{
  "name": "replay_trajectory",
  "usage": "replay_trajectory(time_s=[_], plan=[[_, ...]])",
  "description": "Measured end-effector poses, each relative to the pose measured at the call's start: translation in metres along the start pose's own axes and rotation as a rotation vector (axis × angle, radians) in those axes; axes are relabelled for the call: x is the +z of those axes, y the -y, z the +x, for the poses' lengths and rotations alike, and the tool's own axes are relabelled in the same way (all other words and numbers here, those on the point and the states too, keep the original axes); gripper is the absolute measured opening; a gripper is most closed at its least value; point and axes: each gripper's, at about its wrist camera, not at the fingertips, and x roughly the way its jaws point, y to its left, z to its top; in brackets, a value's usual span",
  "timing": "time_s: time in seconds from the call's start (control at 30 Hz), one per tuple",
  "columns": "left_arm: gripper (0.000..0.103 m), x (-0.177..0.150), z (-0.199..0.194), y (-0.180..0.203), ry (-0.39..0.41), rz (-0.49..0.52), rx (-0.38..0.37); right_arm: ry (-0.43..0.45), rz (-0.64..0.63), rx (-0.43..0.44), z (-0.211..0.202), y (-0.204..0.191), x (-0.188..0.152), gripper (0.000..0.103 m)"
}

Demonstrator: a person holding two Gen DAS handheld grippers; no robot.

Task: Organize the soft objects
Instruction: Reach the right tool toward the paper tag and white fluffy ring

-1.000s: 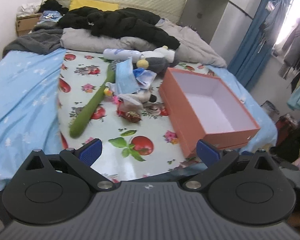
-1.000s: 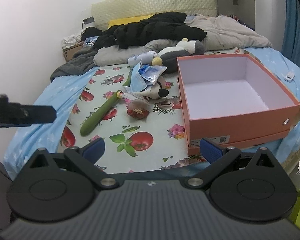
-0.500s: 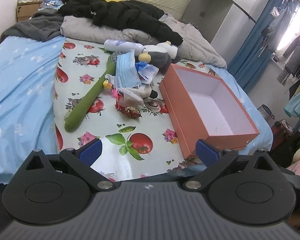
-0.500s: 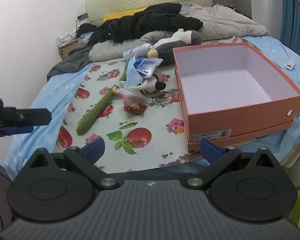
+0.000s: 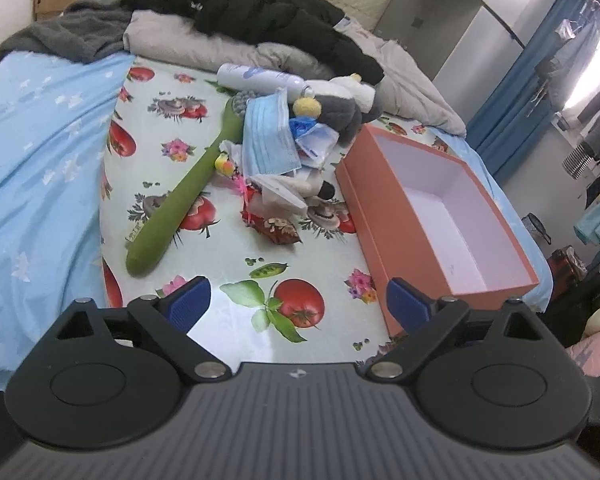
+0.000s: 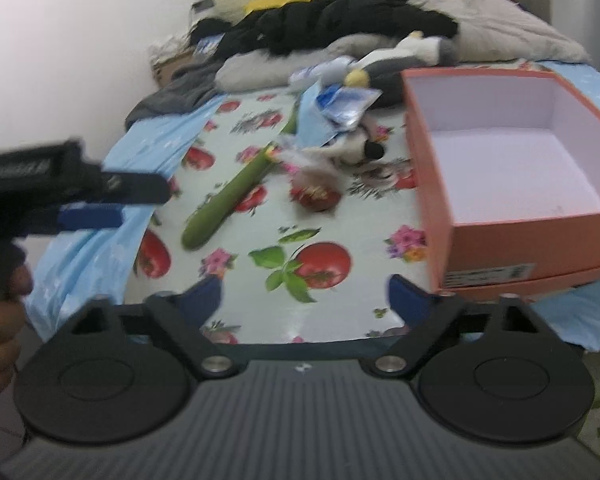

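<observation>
Orange cardboard box (image 5: 384,216) empty; long green plush (image 5: 184,196), seemingly cucumber-shaped.

Support: a bed (image 5: 40,152) is covered by a light blue sheet with white figures.
Cover: a glossy cloth (image 5: 236,304) printed with tomatoes, flowers and mushrooms is spread over the middle of the sheet.
Right side: an open orange box (image 5: 384,216), white inside, is set on the cloth's right edge.
Left of centre: a long green plush (image 5: 184,196) is laid diagonally.
Centre: a blue face mask (image 5: 266,136), a grey and white plush toy (image 5: 340,112), a white bottle (image 5: 256,76) and small packets are heaped together.
Head end: grey bedding (image 5: 188,44) and black clothing (image 5: 268,16) are piled.
</observation>
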Motion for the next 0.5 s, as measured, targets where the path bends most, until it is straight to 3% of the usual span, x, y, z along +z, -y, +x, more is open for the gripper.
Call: replay_trajectory(time_s=[0.1,0.27,0.5], plan=[[0.096,0.005,0.016,-0.013,-0.022,-0.044,-0.021,-0.039,-0.005,-0.001,0.018,-0.004,0.001,0.074],[0.095,0.011,0.036,-0.033,-0.035,-0.095,-0.015,-0.046,-0.04,0.007,0.039,-0.011,0.007,0.073],[0.085,0.027,0.067,-0.055,-0.036,-0.172,-0.034,-0.054,-0.055,0.029,0.081,-0.008,0.021,0.072]])
